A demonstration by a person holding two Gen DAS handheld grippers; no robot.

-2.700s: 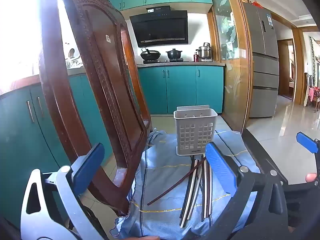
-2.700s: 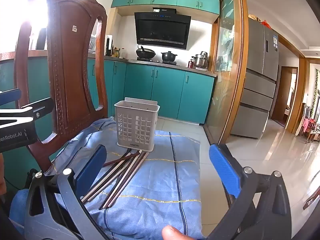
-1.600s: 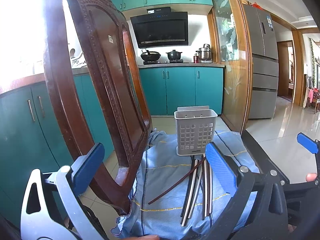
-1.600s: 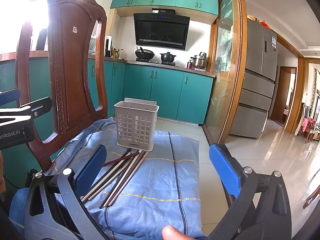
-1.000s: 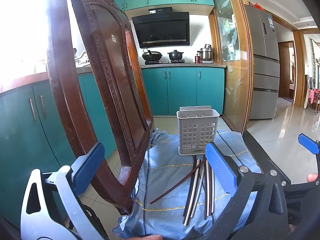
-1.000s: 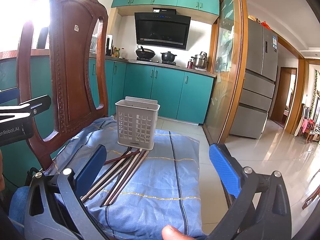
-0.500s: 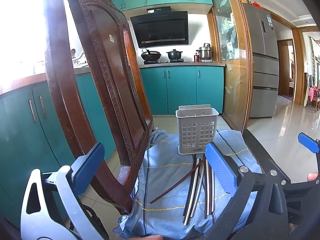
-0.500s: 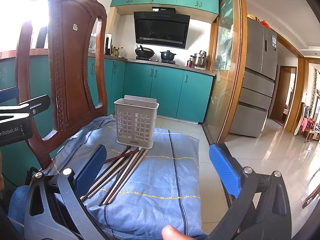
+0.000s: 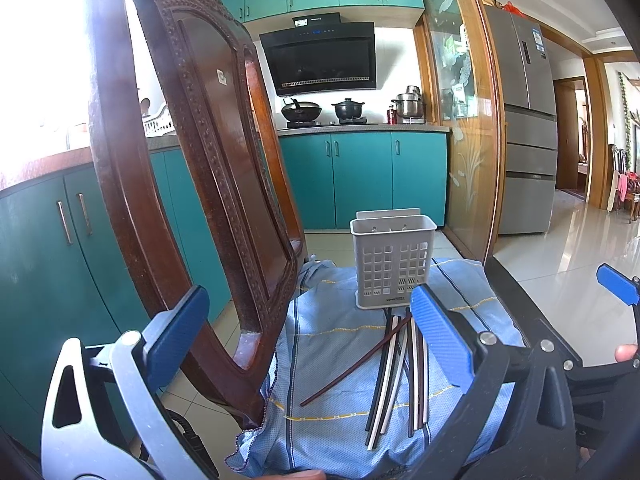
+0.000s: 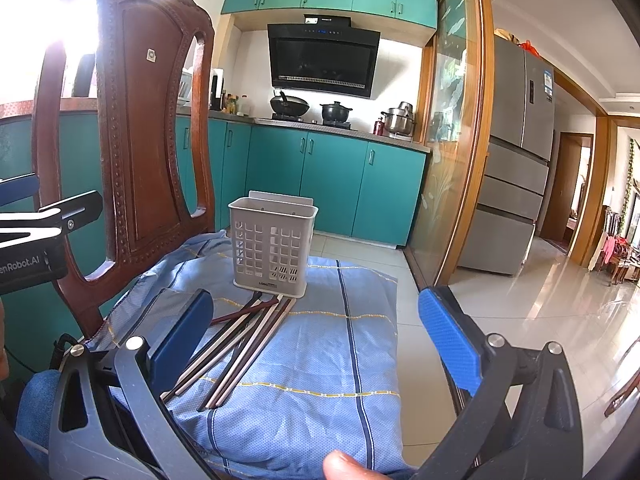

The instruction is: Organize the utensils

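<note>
The chopsticks (image 10: 240, 340) lie loose in a fan on the blue cloth (image 10: 320, 360), tips touching the foot of the white basket (image 10: 272, 248) standing upright toward the cloth's far edge. Both the left gripper (image 9: 308, 344) and the right gripper (image 10: 316, 336) hang spread wide, holding nothing. Best to pinch one stick mid-length, lift it clear, tip it upright and drop it in. The chair back (image 10: 136, 140) crowds the cloth's left edge.

Chopsticks (image 9: 394, 368) partly behind blue pad, utensil holder (image 10: 272, 246) interior unseen — chair (image 10: 132, 132) cropped
</note>
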